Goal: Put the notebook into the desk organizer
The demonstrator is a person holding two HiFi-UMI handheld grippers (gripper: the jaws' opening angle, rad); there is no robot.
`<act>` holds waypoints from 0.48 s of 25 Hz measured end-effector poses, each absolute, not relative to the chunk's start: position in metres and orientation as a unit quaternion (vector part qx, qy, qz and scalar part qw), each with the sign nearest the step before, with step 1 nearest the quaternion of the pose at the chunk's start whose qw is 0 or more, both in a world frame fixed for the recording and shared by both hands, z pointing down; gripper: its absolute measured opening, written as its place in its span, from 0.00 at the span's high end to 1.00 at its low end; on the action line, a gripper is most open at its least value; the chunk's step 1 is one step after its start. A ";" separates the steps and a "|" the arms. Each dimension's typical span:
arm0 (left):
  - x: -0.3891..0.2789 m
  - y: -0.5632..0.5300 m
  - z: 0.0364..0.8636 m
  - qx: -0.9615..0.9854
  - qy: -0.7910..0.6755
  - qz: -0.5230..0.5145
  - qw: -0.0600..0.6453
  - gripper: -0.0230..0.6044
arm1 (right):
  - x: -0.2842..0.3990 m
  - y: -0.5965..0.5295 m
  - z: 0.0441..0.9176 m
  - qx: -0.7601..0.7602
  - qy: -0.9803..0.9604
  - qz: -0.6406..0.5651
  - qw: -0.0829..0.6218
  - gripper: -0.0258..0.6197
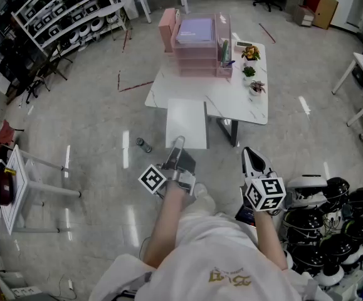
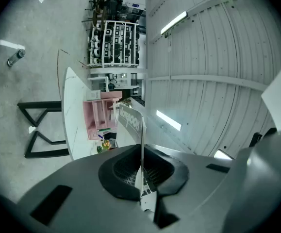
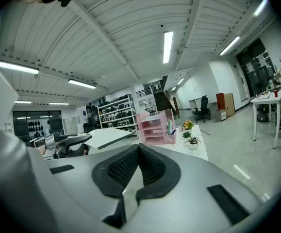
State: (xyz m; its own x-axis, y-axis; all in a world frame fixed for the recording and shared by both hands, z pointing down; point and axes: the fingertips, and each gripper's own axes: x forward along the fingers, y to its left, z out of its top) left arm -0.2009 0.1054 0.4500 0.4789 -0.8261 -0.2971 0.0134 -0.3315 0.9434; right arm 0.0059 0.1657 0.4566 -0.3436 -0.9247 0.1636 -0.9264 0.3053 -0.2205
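Observation:
A white notebook sticks out flat in front of my left gripper, which is shut on its near edge. In the left gripper view the notebook shows edge-on between the pads of the left gripper. The pink desk organizer stands at the far side of the white table, well ahead of both grippers; it also shows small in the left gripper view and the right gripper view. My right gripper is shut with nothing in it.
Small potted plants stand on the table right of the organizer. A small bottle lies on the floor left of the notebook. Black-and-white helmet-like units crowd the right, and a white rack stands at the left.

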 end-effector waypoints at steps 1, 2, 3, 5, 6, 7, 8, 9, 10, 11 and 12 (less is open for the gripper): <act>-0.200 0.106 0.450 0.699 -0.290 -0.420 0.500 0.92 | 0.007 0.167 0.457 0.572 -0.808 0.138 0.004 0.95; -0.199 0.107 0.450 0.699 -0.290 -0.421 0.501 0.92 | 0.009 0.167 0.458 0.572 -0.808 0.138 0.004 0.95; -0.198 0.108 0.450 0.698 -0.289 -0.422 0.501 0.92 | 0.010 0.168 0.458 0.572 -0.808 0.138 0.004 0.95; -0.196 0.108 0.450 0.696 -0.287 -0.425 0.502 0.92 | 0.014 0.169 0.457 0.573 -0.808 0.139 0.003 0.95; -0.196 0.108 0.450 0.695 -0.288 -0.426 0.503 0.92 | 0.015 0.169 0.456 0.573 -0.807 0.141 0.001 0.95; -0.196 0.107 0.450 0.693 -0.289 -0.427 0.504 0.92 | 0.017 0.169 0.456 0.573 -0.807 0.144 -0.001 0.95; -0.195 0.106 0.450 0.692 -0.290 -0.428 0.504 0.92 | 0.020 0.169 0.456 0.573 -0.806 0.146 -0.004 0.95; -0.194 0.105 0.451 0.691 -0.291 -0.429 0.504 0.92 | 0.022 0.169 0.456 0.574 -0.805 0.149 -0.008 0.95; -0.192 0.102 0.452 0.690 -0.291 -0.431 0.504 0.92 | 0.026 0.168 0.457 0.575 -0.804 0.153 -0.011 0.95; -0.190 0.099 0.453 0.689 -0.291 -0.432 0.504 0.92 | 0.029 0.167 0.459 0.577 -0.802 0.156 -0.014 0.95; -0.188 0.096 0.454 0.687 -0.292 -0.433 0.505 0.92 | 0.033 0.165 0.461 0.579 -0.800 0.159 -0.015 0.95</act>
